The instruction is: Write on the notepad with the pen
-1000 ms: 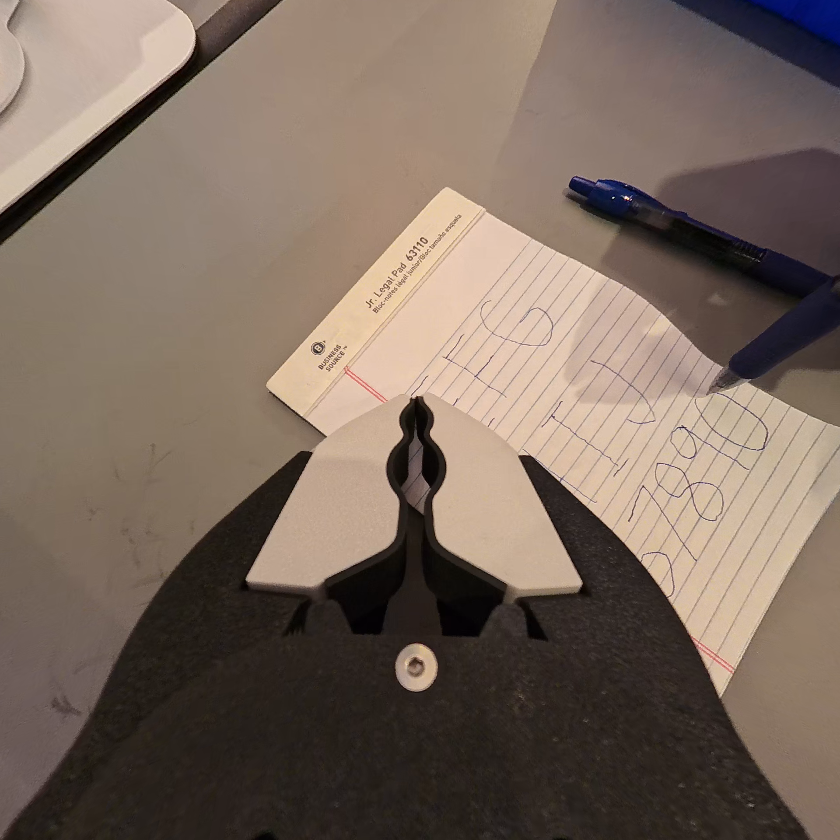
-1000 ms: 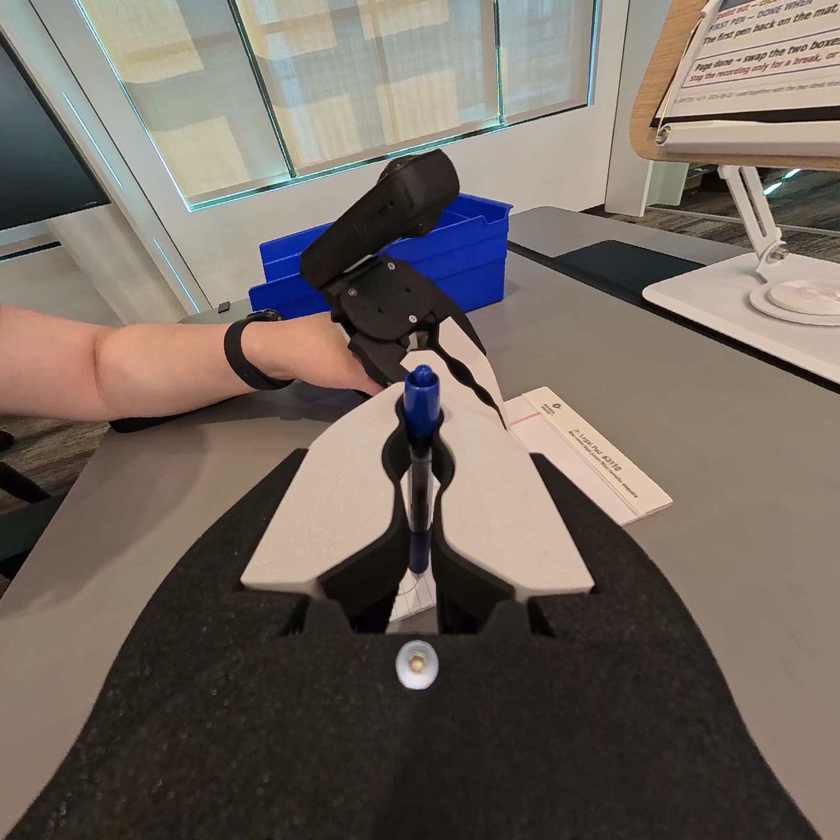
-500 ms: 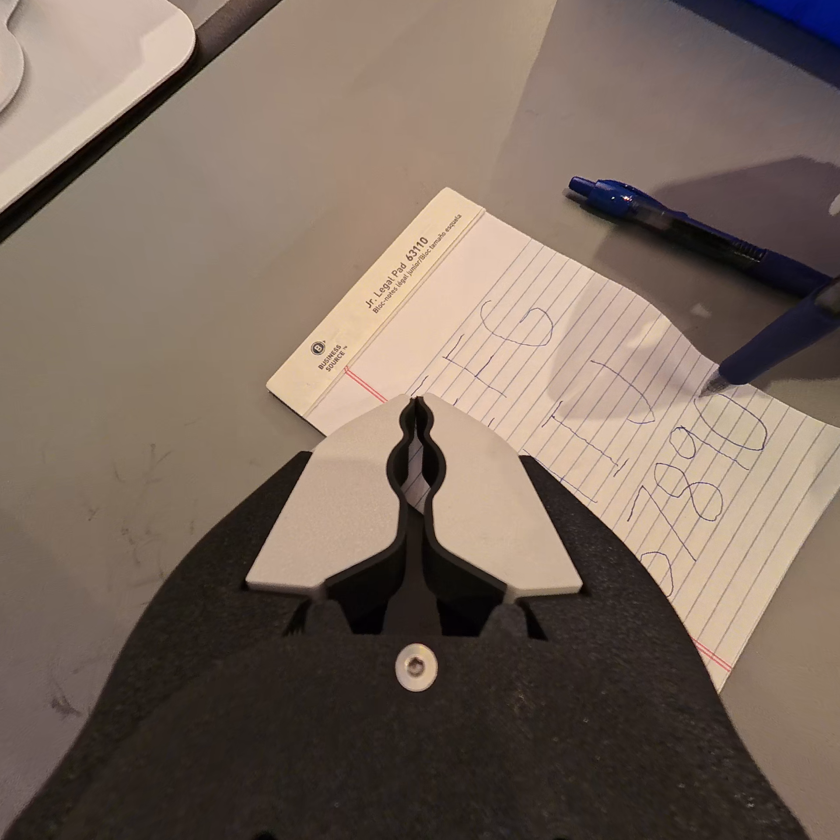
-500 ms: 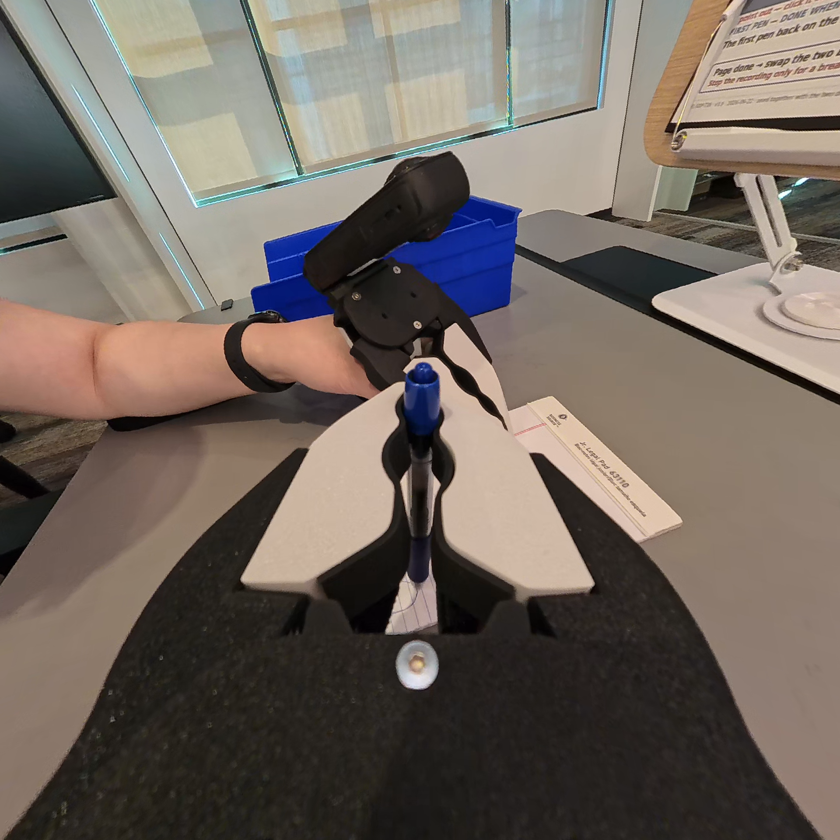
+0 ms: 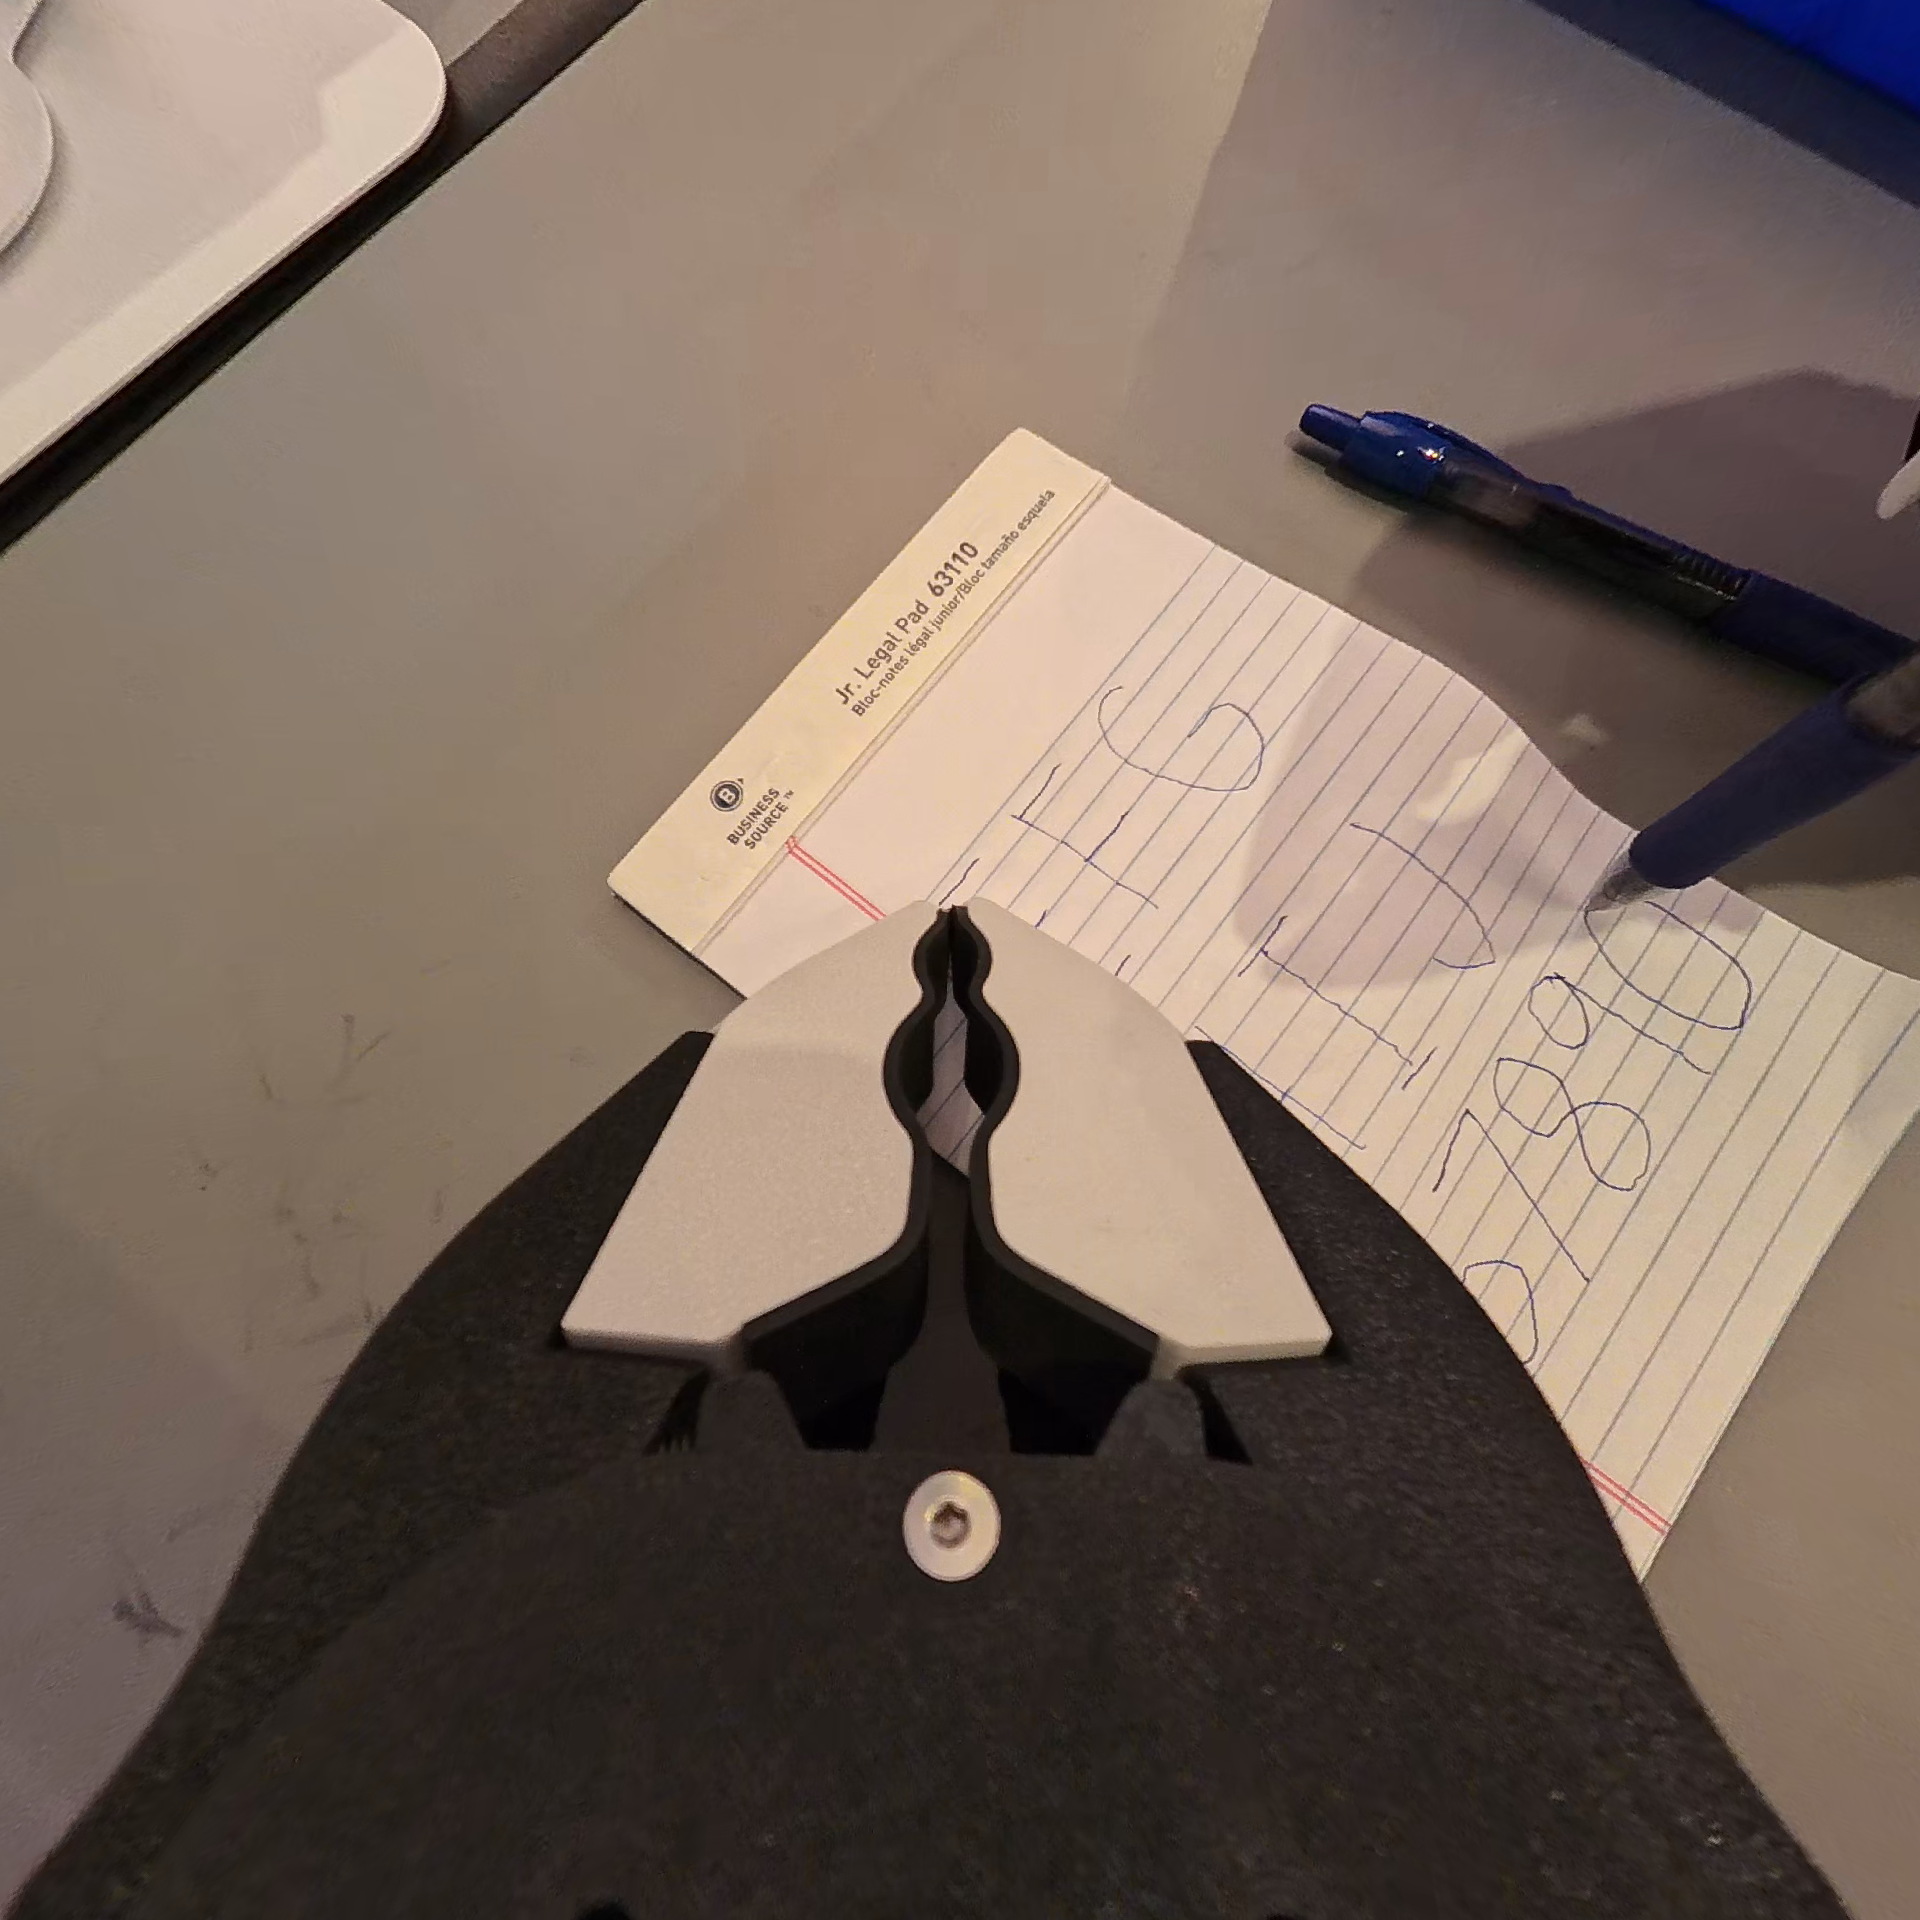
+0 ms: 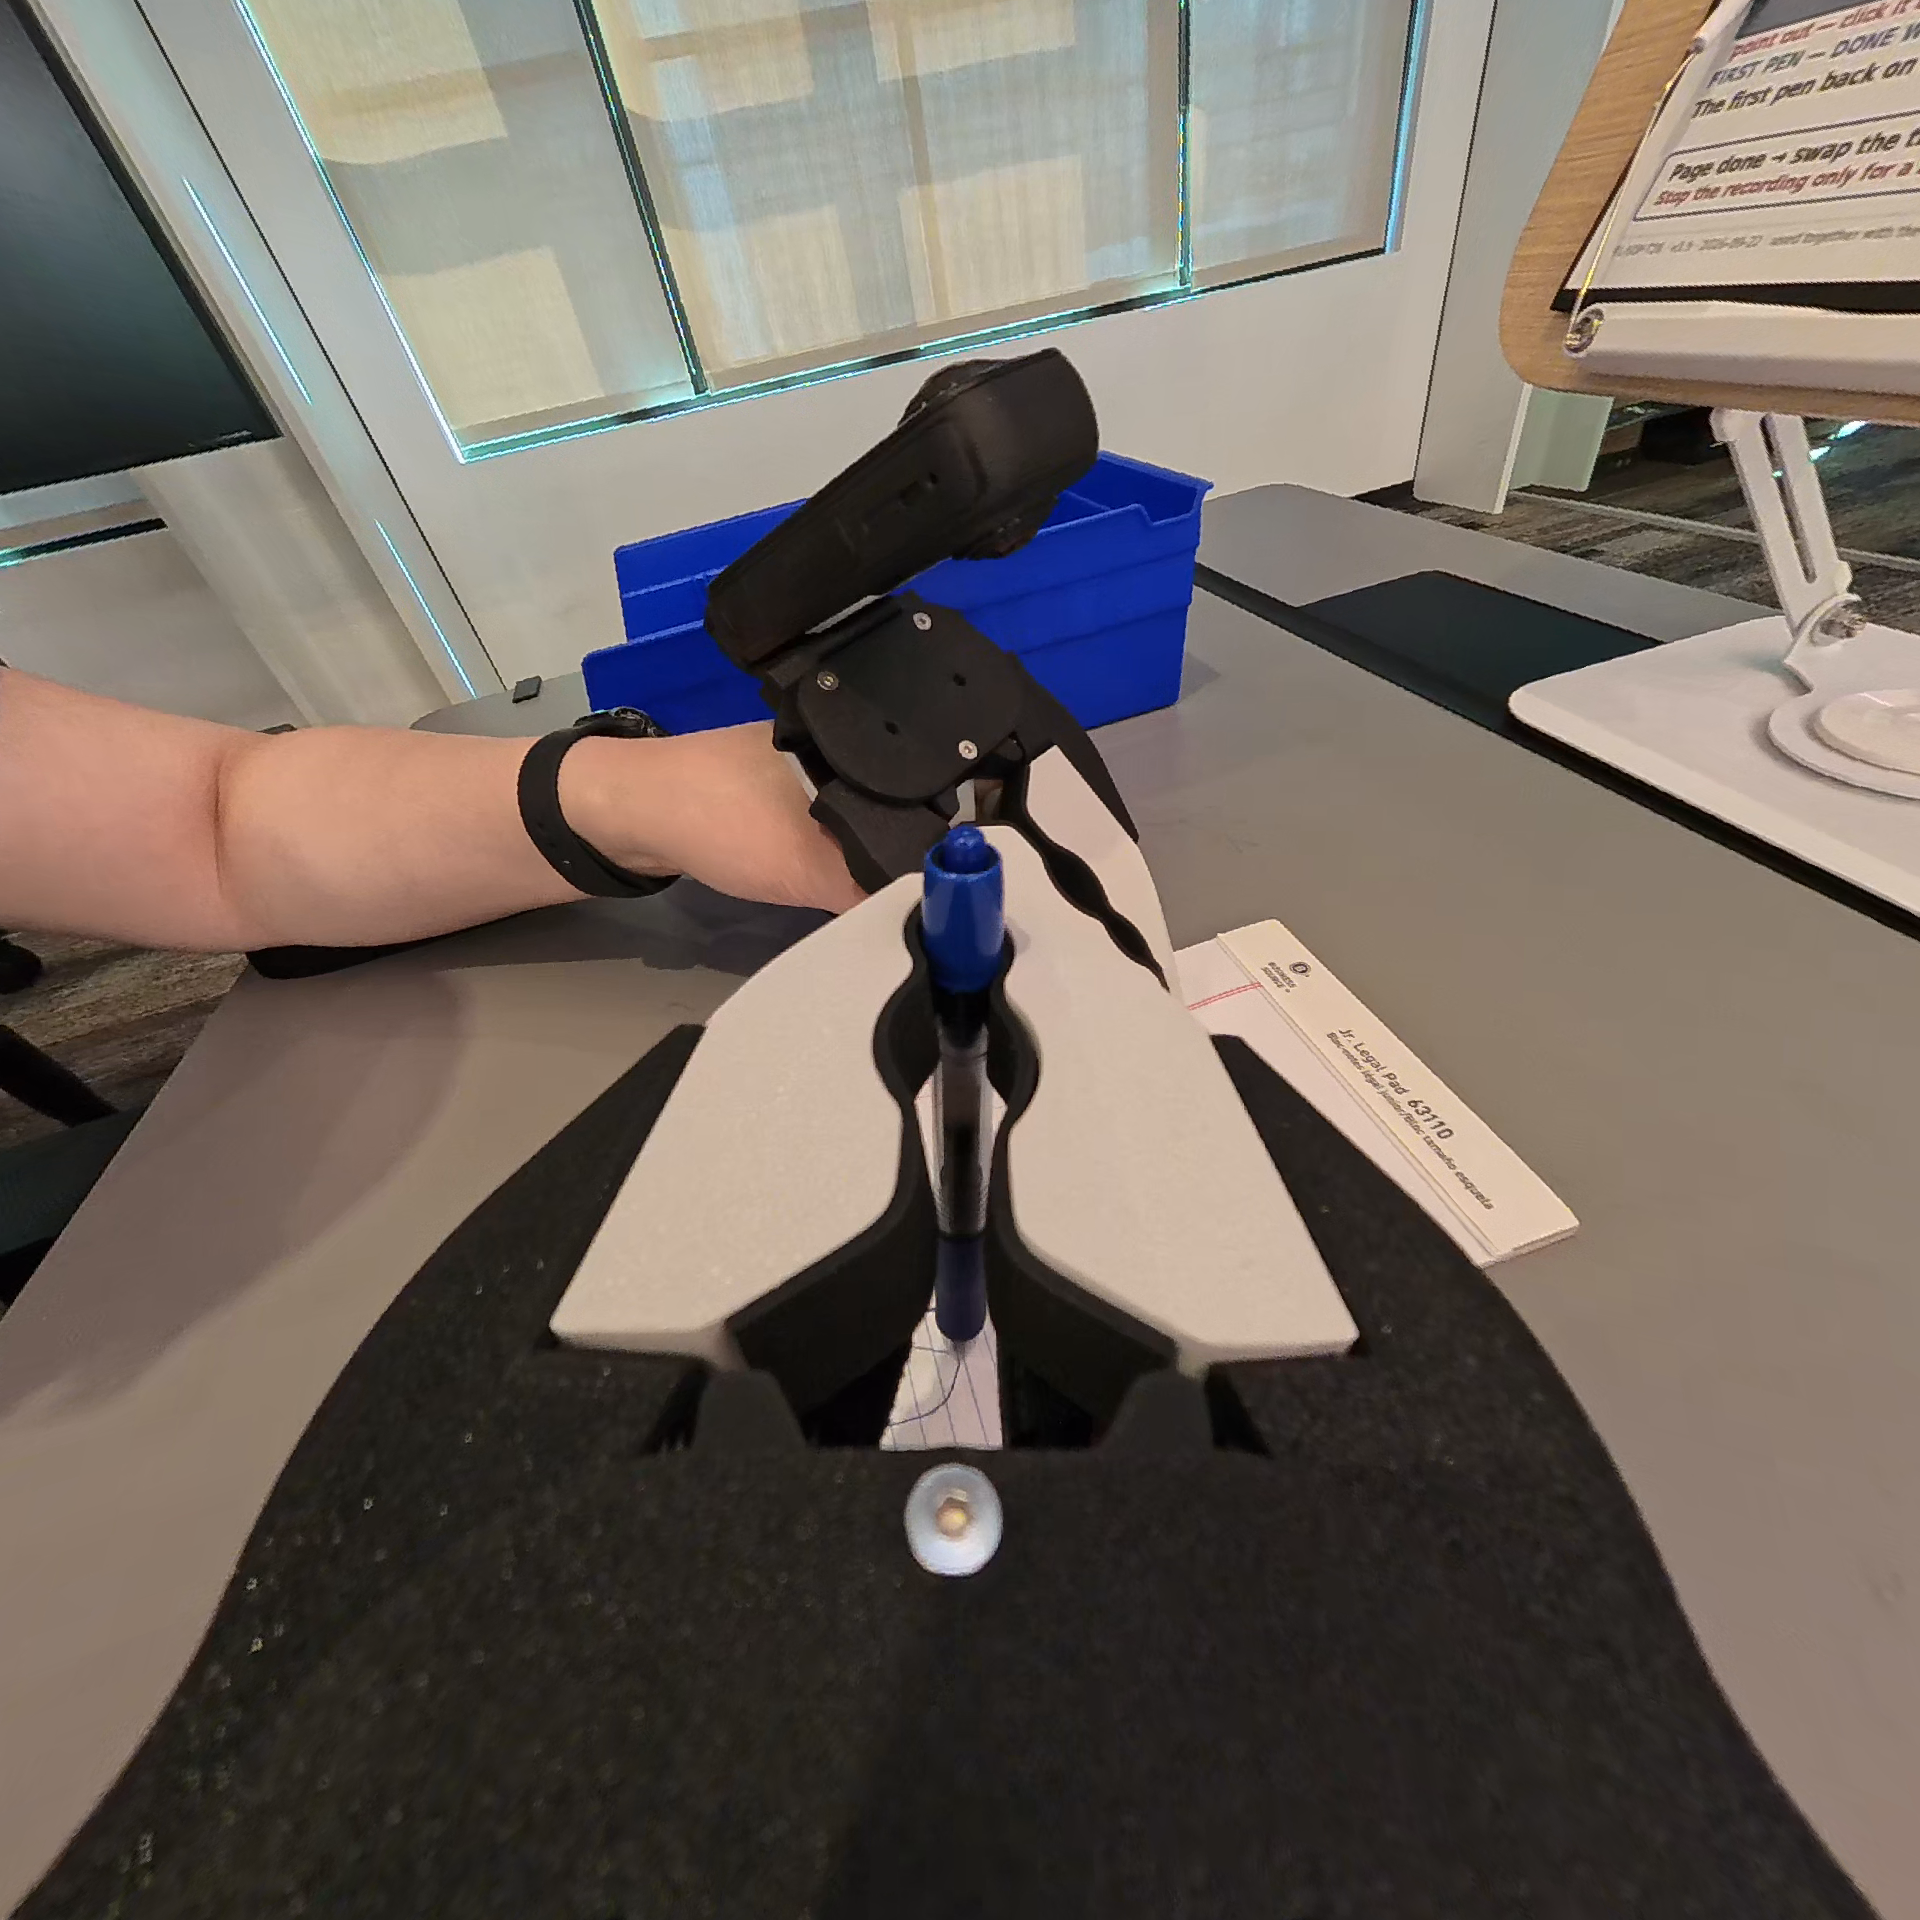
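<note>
The notepad (image 5: 1195, 727) is a lined white pad with blue handwriting, lying on the grey table. My left gripper (image 5: 951, 914) is shut and empty, with its tips over the pad's near corner by the red margin line. My right gripper (image 6: 961, 914) is shut on a blue pen (image 6: 961, 1039) held upright. That pen (image 5: 1766, 790) comes in from the right in the left wrist view, its tip touching the paper at the top of the written digits. The pad's header edge (image 6: 1403, 1122) and my left gripper (image 6: 1101, 883) also show in the right wrist view.
A second blue pen (image 5: 1558, 520) lies on the table beyond the pad. A blue bin (image 6: 1091, 603) stands at the back. A white stand base (image 6: 1714, 748) (image 5: 156, 208) carries a raised page holder. A person's forearm (image 6: 312, 810) with a black wristband holds the left gripper. One gripper's finger ends stand about 12 cm off the other's.
The pen tip has crept a little to the left across the paper beside the last digit. The left gripper has stayed in place on the pad.
</note>
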A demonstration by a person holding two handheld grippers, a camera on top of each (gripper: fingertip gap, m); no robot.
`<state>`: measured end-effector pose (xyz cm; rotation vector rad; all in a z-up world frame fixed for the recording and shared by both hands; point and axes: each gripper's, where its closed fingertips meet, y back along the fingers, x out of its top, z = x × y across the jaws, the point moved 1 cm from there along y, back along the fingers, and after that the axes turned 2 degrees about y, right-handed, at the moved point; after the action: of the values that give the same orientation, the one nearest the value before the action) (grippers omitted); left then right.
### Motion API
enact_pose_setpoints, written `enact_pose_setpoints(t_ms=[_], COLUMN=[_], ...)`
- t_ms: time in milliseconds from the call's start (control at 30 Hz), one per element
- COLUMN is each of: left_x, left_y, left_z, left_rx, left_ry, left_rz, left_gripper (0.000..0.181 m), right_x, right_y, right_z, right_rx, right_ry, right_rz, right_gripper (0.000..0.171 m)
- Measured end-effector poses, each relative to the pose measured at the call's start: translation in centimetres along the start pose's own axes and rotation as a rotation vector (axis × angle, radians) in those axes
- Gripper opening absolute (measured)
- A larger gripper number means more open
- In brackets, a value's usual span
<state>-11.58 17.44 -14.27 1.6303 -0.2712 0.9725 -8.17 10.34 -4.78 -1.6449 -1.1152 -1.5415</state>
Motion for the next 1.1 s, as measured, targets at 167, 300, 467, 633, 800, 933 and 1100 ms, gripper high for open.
enact_pose_setpoints(t_ms=[167,300,467,633,800,933,1100], left_x=[0.0,0.0,0.0,0.0,-0.1,-0.1,-0.1], left_y=[0.0,0.0,0.0,0.0,0.1,0.1,0.1], left_z=[0.0,0.0,0.0,0.0,0.1,0.1,0.1], left_rx=[-0.005,-0.013,-0.015,0.005,0.01,0.002,0.008], left_ry=[0.004,0.008,0.015,-0.001,-0.004,0.009,0.002], left_rz=[0.004,-0.002,0.002,0.002,0.001,0.005,0.002], left_gripper=[0.0,0.0,0.0,0.0,0.0,0.0,0.0], right_x=[0.8,5.8,8.8,8.2,8.6,9.2,10.3], right_y=[0.5,2.8,5.0,6.1,7.3,7.8,8.1], right_z=[-0.3,-3.6,-8.5,-10.8,-12.5,-13.7,-14.5], right_rx=[0.006,0.007,-0.064,-0.151,-0.216,-0.271,-0.306], right_ry=[0.004,0.105,0.217,0.209,0.177,0.173,0.161], right_rz=[0.038,0.16,0.252,0.256,0.24,0.2,0.209], right_gripper=[0.004,0.004,0.004,0.004,0.004,0.004,0.004])
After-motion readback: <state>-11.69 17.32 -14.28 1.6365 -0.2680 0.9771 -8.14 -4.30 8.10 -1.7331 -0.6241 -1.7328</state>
